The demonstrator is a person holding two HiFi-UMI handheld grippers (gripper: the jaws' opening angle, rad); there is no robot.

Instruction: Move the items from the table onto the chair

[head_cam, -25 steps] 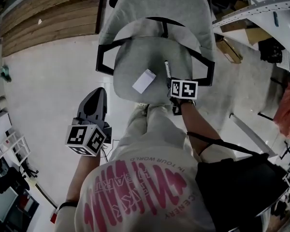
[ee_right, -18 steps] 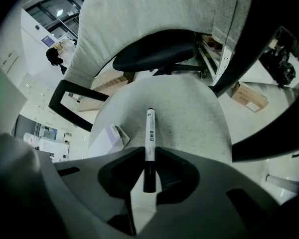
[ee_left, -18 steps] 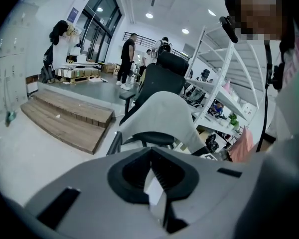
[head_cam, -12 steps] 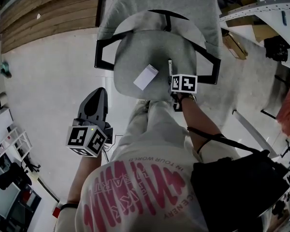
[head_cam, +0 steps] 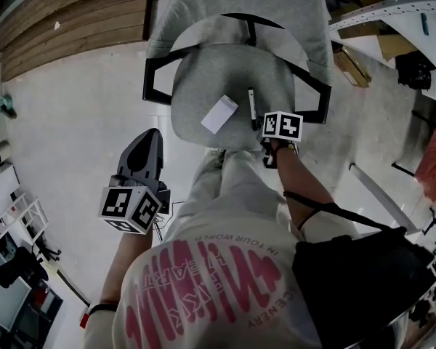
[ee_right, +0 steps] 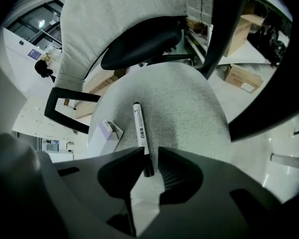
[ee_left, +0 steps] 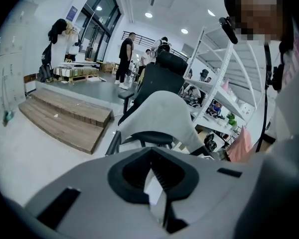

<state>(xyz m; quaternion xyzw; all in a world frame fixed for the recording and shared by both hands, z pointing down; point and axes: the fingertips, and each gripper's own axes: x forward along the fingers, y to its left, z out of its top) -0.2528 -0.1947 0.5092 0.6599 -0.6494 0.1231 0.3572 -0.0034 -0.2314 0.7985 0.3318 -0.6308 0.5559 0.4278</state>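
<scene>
1. Seen from above, a person stands over a grey fabric office chair with black armrests [head_cam: 203,78]. No desk is in view.
2. The right gripper [ee_right: 150,151] points steeply down over the front right of the seat. Its jaws stand a narrow way apart and appear clamped on the black cap end of a slim white marker pen with black print [ee_right: 139,128].
3. The pen's white barrel runs away from the jaws toward the middle of the seat. Its far tip is low over the cushion, but whether it touches the fabric cannot be told.
4. A small white rectangular cardboard box [head_cam: 219,114] already lies on the seat. It is near the pen on the pen's left and apart from it.
5. The left gripper [ee_left: 150,152] has its jaws pressed together with nothing between them. It hangs over the pale floor [head_cam: 73,122] to the left of the chair.
6. The pen is probably light, stiff, smooth and round. Held by one end, it may pivot or slip, so a hold nearer the middle of the barrel would likely be steadier.
7. Laying the pen flat before the jaws part seems safest. The soft fabric should keep it from rolling off.
</scene>
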